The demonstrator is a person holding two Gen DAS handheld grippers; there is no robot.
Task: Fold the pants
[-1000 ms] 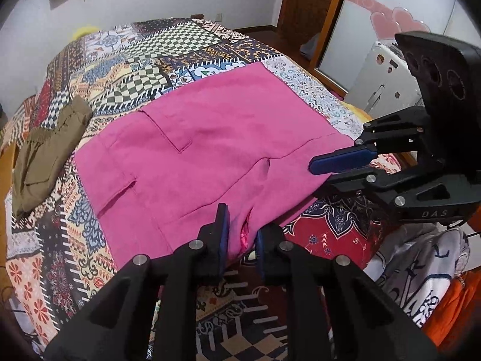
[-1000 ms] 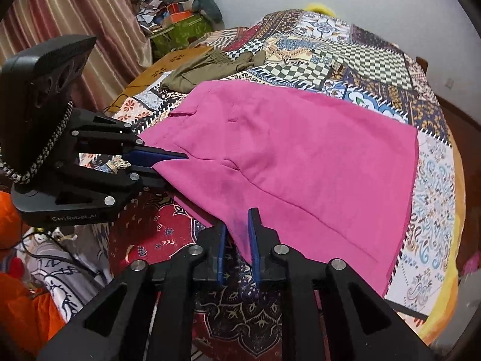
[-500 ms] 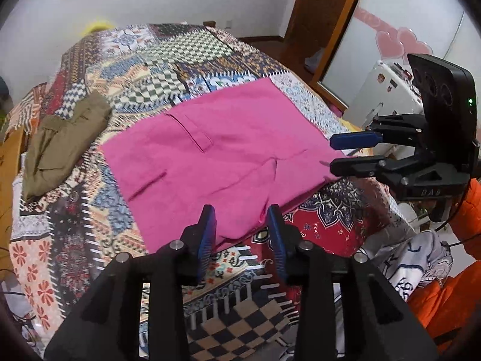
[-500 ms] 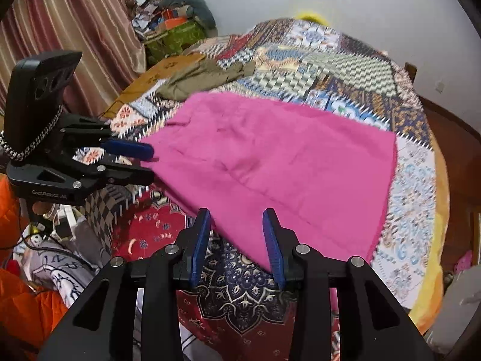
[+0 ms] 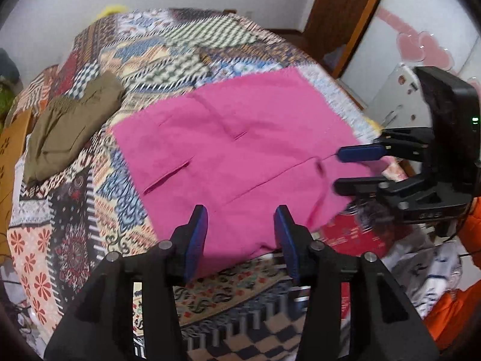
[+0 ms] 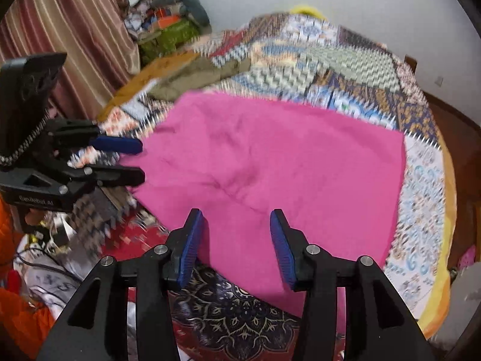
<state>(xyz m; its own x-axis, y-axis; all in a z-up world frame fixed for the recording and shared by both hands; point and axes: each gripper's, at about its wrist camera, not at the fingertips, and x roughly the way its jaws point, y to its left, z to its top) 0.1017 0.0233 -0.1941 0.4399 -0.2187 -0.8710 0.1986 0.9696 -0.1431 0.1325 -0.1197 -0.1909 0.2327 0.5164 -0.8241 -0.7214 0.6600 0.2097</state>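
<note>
Pink pants point(image 5: 240, 156) lie folded flat, mid-frame on quilt point(image 5: 90, 225). Left gripper point(image 5: 240, 234) & right gripper point(image 6: 237, 240) jaws opening, gripping nothing. Prob. further folds left.

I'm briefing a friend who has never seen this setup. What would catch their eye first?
The bright pink pants dominate, spread flat across the near half of the patchwork bedspread. Right after come the two black grippers with blue pads, the left gripper and the right gripper, jaws opening above the pants' near edge with nothing clamped. An olive garment lies apart, near the bed's far left edge.
</note>
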